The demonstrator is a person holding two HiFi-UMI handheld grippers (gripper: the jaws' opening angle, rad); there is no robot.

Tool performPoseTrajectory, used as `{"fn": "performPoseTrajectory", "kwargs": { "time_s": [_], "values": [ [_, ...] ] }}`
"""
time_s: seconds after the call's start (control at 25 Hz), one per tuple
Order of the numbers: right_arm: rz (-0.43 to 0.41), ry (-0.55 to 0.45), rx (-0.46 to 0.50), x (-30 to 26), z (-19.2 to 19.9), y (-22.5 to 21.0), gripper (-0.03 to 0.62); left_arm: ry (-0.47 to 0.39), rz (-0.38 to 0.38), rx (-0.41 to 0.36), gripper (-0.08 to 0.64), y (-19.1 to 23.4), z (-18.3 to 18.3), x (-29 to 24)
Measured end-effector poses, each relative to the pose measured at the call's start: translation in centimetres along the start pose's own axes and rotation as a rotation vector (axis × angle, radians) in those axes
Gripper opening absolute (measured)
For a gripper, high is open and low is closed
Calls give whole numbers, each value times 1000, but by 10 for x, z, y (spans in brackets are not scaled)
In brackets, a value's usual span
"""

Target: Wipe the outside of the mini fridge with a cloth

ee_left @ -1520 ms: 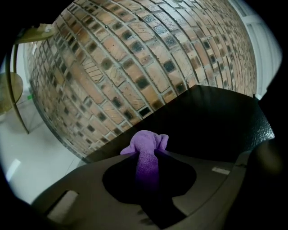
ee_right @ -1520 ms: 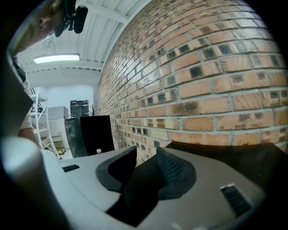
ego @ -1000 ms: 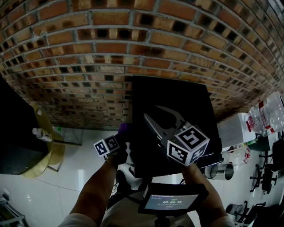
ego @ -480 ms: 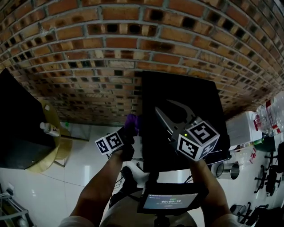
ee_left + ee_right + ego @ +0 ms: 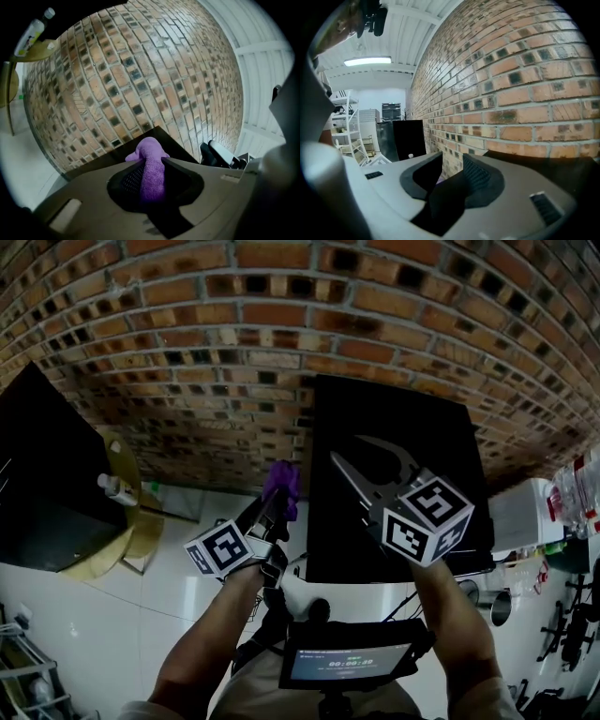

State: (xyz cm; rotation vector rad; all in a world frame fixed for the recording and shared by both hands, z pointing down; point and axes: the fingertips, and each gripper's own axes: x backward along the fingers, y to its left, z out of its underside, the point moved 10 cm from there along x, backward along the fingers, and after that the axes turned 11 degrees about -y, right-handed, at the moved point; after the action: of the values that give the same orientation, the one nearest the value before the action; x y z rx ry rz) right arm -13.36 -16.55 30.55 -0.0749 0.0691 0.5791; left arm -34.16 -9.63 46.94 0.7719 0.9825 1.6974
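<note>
Within left claw [image 5: 151, 158], purple cloth [image 5: 152, 176], fridge [image 5: 394, 409] seemingly beyond

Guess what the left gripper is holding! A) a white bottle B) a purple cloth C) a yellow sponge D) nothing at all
B: in the left gripper view, the purple cloth sits pinched between the jaws of the left gripper, with its end poking out past the tips.
</note>
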Motion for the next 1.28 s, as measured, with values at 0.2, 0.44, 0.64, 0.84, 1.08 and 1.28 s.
{"fn": "performPoseTrajectory", "kwargs": {
  "time_s": [0.2,0.44,0.64,0.84,1.08,1.28],
  "values": [
    [-106,4,3,6,-5,15,129,-98,5,9,78,-36,-2,29],
    [-174,10,22,21,-4,29,129,-110,19,13,78,-71,7,58],
    [-226,39,42,32,4,36,129,-90,16,-4,78,-82,17,74],
    [-246,72,51,36,16,34,129,-93,-6,-12,77,-85,23,81],
    [-287,77,39,36,18,35,129,-89,-33,-23,75,-85,32,85],
    [-304,75,7,33,20,34,129,-64,-55,3,75,-77,34,89]
  ]
}}
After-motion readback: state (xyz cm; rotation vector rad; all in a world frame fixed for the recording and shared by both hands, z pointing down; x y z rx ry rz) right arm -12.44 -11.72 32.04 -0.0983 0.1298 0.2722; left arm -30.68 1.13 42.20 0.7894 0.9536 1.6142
